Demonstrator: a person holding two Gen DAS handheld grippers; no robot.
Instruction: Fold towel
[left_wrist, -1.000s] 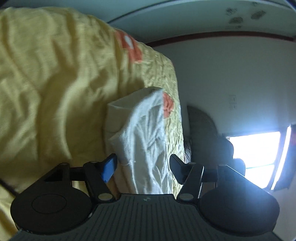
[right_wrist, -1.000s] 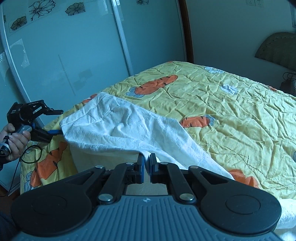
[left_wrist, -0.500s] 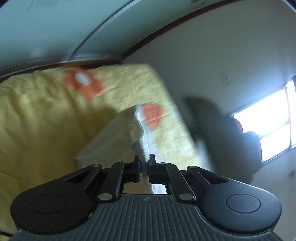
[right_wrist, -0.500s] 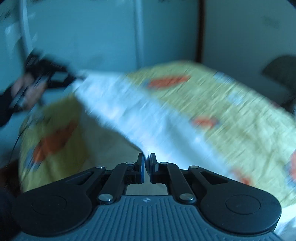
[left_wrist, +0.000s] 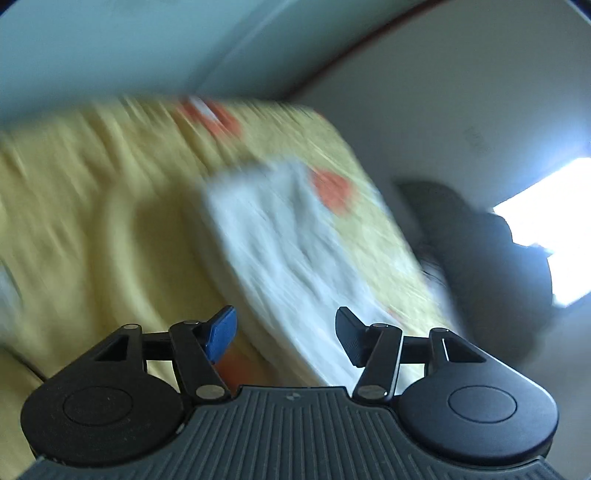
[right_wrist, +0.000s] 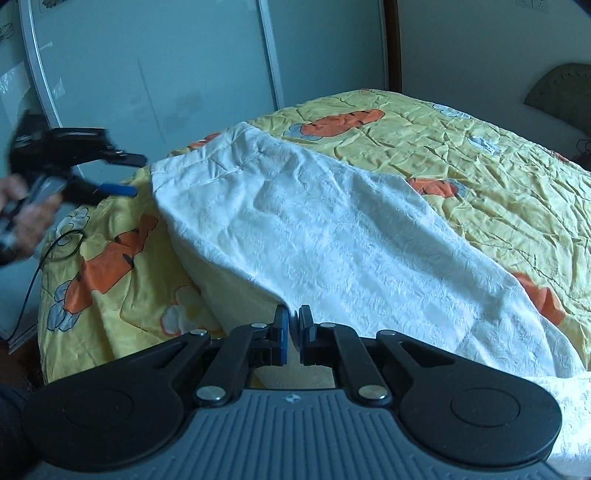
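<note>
A white towel (right_wrist: 332, 229) lies spread over the yellow bedspread (right_wrist: 498, 177) with orange carrot prints. My right gripper (right_wrist: 293, 326) is shut on the towel's near edge and lifts it a little off the bed. My left gripper (right_wrist: 138, 175), held by a hand (right_wrist: 29, 218), stands open just left of the towel's far corner (right_wrist: 159, 173), apart from it. In the blurred left wrist view the left gripper (left_wrist: 284, 332) is open, with the towel (left_wrist: 280, 240) lying beyond its fingers and nothing between them.
Pale sliding wardrobe doors (right_wrist: 166, 74) stand behind the bed. A dark headboard (right_wrist: 561, 92) is at the far right. A thin black cable (right_wrist: 40, 258) hangs over the bed's left corner. A bright window (left_wrist: 554, 229) shows past the bed's end.
My left gripper was shut on the towel's corner half a second ago; now it is open and has drawn back. The right gripper stays shut on the towel's edge.
</note>
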